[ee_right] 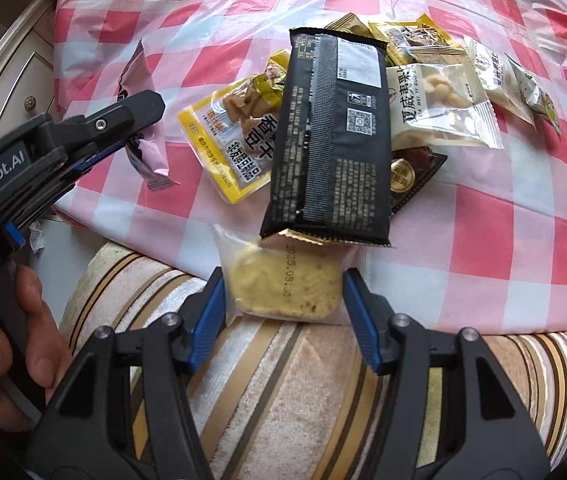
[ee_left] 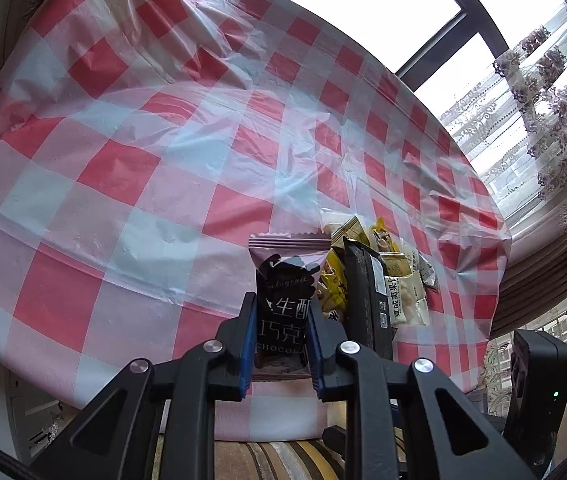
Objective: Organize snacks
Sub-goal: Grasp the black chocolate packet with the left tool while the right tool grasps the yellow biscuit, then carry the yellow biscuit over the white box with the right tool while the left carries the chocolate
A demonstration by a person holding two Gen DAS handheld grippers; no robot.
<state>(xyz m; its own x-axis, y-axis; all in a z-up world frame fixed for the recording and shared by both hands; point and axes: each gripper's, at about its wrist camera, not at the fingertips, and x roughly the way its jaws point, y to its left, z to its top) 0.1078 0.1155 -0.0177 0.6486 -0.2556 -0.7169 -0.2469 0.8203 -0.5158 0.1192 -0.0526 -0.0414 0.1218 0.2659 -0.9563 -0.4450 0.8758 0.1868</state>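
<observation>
Currently my left gripper [ee_left: 279,344] is clamped on one pink chocolate packet [ee_left: 285,280], both blue pads pressed to its sides, packet upright and lifted off the cloth. From the right wrist view that same gripper [ee_right: 139,136] sits at the left of the pile, well apart from it, with the pink packet [ee_right: 147,152] between its fingers.

My right gripper [ee_right: 283,300] — fingers spread wide, one on each side of a clear cookie packet [ee_right: 283,288]. Left pad looks to be touching or just beside the wrapper; right pad stands apart from it. Not gripping. The cookie packet lies at the table's near edge, half tucked under the black pack.

Count on the checked cloth [ee_right: 503,208], right wrist view:
- black pack [ee_right: 331,136]: 1, long, face down, lying on top of the pile
- yellow tofu packet [ee_right: 235,136]: 1, just left of the black pack, partly under it
- white nut packets [ee_right: 439,104]: 2 plainly seen, right of the black pack; a third pale packet at the far right, label too small to read
- gold-and-dark packets [ee_right: 415,40]: 2 at the far end of the pile
- dark packet with a gold seal [ee_right: 407,176]: 1, sticking out from under the black pack

A striped cushion [ee_right: 303,380] sits below the table edge — under my right fingers.
</observation>
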